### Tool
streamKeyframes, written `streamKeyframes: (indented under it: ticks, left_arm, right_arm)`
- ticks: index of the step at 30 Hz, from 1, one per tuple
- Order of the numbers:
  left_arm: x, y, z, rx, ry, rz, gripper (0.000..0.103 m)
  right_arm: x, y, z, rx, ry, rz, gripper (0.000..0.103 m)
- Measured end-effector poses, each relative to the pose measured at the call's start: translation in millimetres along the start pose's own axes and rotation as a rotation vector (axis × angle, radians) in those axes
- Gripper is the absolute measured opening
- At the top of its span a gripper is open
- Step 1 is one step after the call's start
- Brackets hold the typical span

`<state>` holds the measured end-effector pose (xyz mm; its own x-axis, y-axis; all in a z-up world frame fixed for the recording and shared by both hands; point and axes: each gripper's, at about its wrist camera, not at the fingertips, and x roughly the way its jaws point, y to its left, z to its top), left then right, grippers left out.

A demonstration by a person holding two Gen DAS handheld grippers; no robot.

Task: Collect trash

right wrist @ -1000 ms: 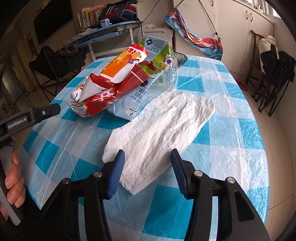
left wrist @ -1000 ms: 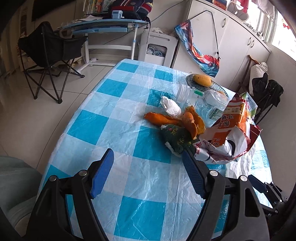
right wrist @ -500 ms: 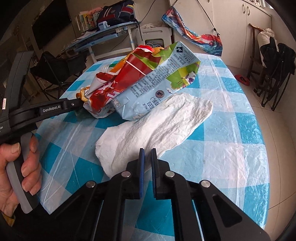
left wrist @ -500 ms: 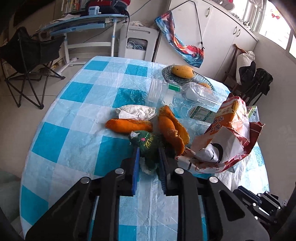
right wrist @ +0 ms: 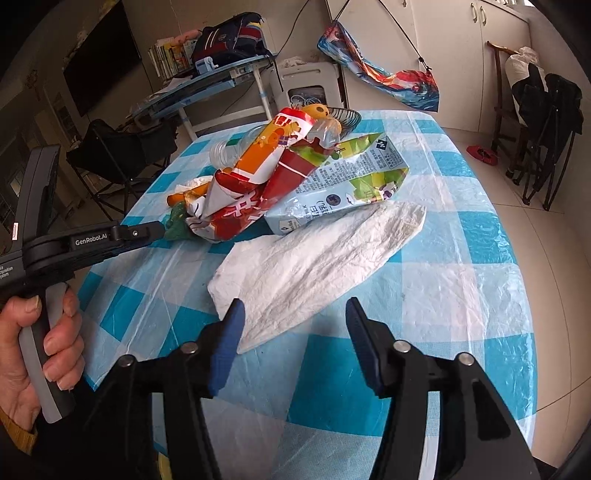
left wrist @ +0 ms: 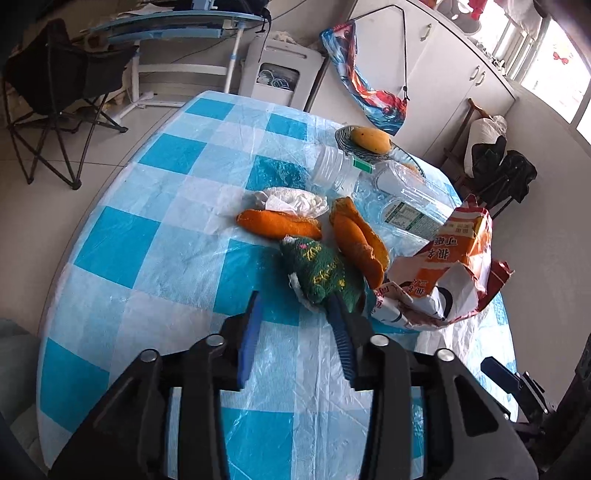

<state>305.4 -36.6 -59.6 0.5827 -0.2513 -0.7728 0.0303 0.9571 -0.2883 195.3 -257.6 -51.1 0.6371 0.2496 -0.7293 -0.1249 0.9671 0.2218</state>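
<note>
Trash lies in a heap on the blue-checked table [left wrist: 155, 236]: a green wrapper [left wrist: 321, 273], orange peels [left wrist: 277, 223], a crumpled white tissue [left wrist: 291, 199], clear plastic bottles [left wrist: 402, 188] and a torn orange-red snack bag [left wrist: 454, 273]. My left gripper [left wrist: 293, 310] is open, its right finger touching the green wrapper. In the right wrist view a flat white plastic bag [right wrist: 314, 266] lies beside a crushed milk carton [right wrist: 343, 188] and the snack bag [right wrist: 255, 184]. My right gripper [right wrist: 293, 317] is open just above the white bag's near end.
A wire bowl with a mango [left wrist: 369, 139] stands at the table's far side. A folding chair [left wrist: 55, 96], a desk [left wrist: 166, 29] and cabinets [left wrist: 443, 85] surround the table. The left gripper's handle and hand [right wrist: 40, 325] are at the right wrist view's left.
Both grippers were shut half a second ago and have opened. The left one has let go of the green wrapper and drawn back a little.
</note>
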Motion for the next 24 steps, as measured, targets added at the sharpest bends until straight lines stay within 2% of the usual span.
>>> streamKeyframes:
  ticks: [6,7,8,9,11,13,14,19,24]
  left_arm:
    - [28,-17,12,0.014,0.007,0.021,0.045]
    - [29,-20,12,0.024,0.005,0.017,0.042]
    - [30,-23,10,0.035,0.004,0.002,0.032]
    - [29,-25,10,0.049,-0.001,0.004,0.031]
    - [26,-28,9,0.072,-0.012,0.002,0.023]
    - [19,-25,8,0.068,-0.012,-0.014,0.018]
    - [13,-23,7,0.072,-0.015,-0.015,0.017]
    - [-31,-11,-7,0.108,-0.045,-0.017,0.017]
    - [-61,13,-27,0.072,-0.030,-0.023,0.017]
  right_arm:
    - [22,7,7,-0.030,0.023,-0.020,0.060]
    - [24,9,6,-0.044,0.021,-0.030,0.060]
    - [26,12,5,-0.066,0.019,-0.050,0.058]
    - [27,15,5,-0.091,0.018,-0.069,0.055]
    - [28,18,4,-0.130,0.018,-0.100,0.022]
    - [27,15,4,-0.122,0.024,-0.086,0.006]
    - [26,12,4,-0.111,0.027,-0.074,0.002]
    - [5,7,-1,-0.065,0.016,-0.009,0.002]
    - [-29,5,-1,-0.036,-0.035,0.061,0.002]
